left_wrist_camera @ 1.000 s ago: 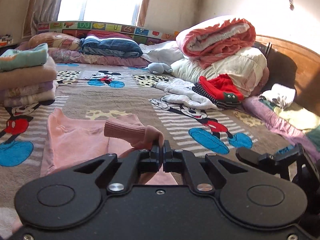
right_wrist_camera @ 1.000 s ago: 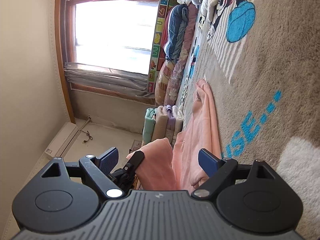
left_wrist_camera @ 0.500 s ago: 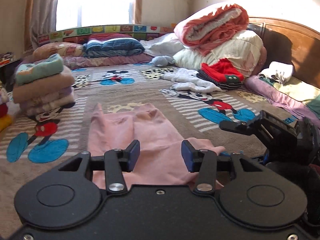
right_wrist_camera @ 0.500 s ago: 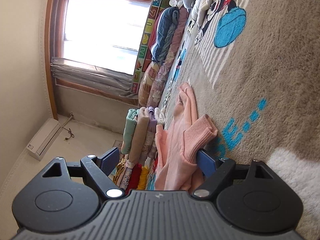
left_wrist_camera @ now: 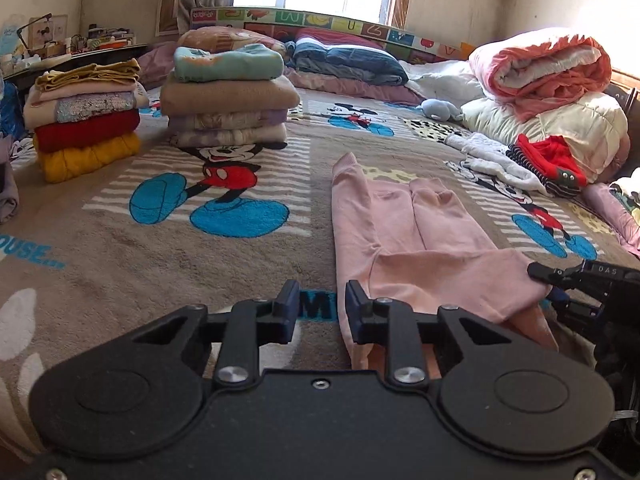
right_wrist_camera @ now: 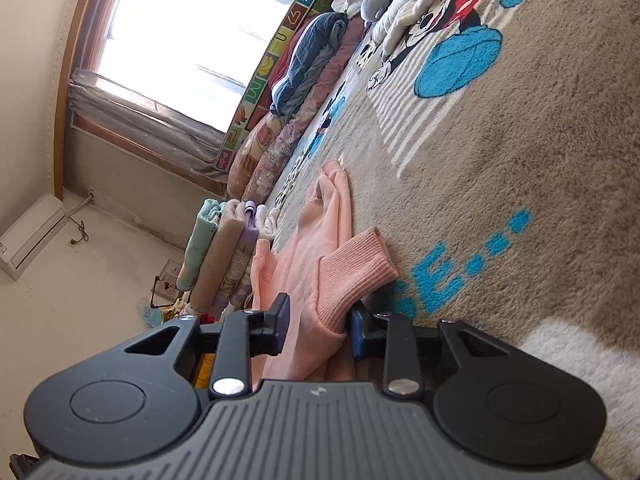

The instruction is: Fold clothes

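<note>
A pink sweater (left_wrist_camera: 404, 240) lies flat on the Mickey Mouse blanket (left_wrist_camera: 160, 248), one sleeve folded across its near end. My left gripper (left_wrist_camera: 318, 310) is open and empty, just left of the sweater's near edge. My right gripper (right_wrist_camera: 320, 326) is open, rolled on its side, with the sweater's ribbed cuff (right_wrist_camera: 352, 272) lying loose between its jaws. The right gripper also shows at the right edge of the left wrist view (left_wrist_camera: 584, 284), beside the folded sleeve.
Two stacks of folded clothes stand at the back left: one topped in teal (left_wrist_camera: 228, 96), one with red and yellow layers (left_wrist_camera: 84, 120). Unfolded clothes (left_wrist_camera: 548, 164), rolled quilts (left_wrist_camera: 540, 68) and pillows (left_wrist_camera: 344, 60) lie at the back and right.
My left gripper opened, let go of the sleeve cuff and moved left and back. The sleeve now lies across the sweater. My right gripper has narrowed a little but stays open.
</note>
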`<state>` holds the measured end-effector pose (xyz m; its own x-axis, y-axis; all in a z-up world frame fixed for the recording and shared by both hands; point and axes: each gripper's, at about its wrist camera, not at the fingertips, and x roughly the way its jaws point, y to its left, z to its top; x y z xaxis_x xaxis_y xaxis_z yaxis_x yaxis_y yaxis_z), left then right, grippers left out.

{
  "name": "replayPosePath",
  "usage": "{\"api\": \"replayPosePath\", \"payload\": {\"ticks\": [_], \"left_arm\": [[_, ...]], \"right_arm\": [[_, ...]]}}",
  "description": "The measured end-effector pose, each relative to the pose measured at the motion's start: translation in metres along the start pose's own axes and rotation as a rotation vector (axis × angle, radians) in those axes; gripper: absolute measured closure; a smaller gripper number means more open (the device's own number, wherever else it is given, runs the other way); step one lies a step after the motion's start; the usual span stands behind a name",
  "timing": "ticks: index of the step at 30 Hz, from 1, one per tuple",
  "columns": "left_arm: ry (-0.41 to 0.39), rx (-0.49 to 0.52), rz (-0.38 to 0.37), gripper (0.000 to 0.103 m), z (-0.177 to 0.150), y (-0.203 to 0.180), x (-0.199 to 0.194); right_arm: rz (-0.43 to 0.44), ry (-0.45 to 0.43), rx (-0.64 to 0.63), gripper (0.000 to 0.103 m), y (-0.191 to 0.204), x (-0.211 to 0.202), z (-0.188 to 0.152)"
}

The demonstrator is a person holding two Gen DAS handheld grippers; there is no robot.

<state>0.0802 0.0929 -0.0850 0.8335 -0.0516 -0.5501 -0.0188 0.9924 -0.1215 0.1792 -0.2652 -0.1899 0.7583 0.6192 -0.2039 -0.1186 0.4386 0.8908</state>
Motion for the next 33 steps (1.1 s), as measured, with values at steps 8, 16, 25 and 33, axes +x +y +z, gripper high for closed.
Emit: {"api": "replayPosePath", "payload": {"ticks": [8, 16, 25, 33], "left_arm": [[-0.004, 0.198, -0.069, 0.055, -0.014, -0.024, 0.005], [0.002, 0.521, 0.056, 0.094, -0.054, -0.054, 0.021], [-0.017, 0.705, 0.09, 0.096, -0.073, -0.066, 0.029], [-0.015, 0.785, 0.114, 0.097, -0.076, -0.072, 0.035]], "right_arm": [[0.148, -0.06, -0.083, 0.088, 0.023, -0.018, 0.014], [0.223, -0.089, -0.076, 0.089, 0.028, -0.029, 0.025], [0.214, -0.127, -0.012, 0.094, 0.018, -0.053, 0.024], [-0.013, -0.101, 0.139, 0.073, -0.017, -0.054, 0.014]]}}
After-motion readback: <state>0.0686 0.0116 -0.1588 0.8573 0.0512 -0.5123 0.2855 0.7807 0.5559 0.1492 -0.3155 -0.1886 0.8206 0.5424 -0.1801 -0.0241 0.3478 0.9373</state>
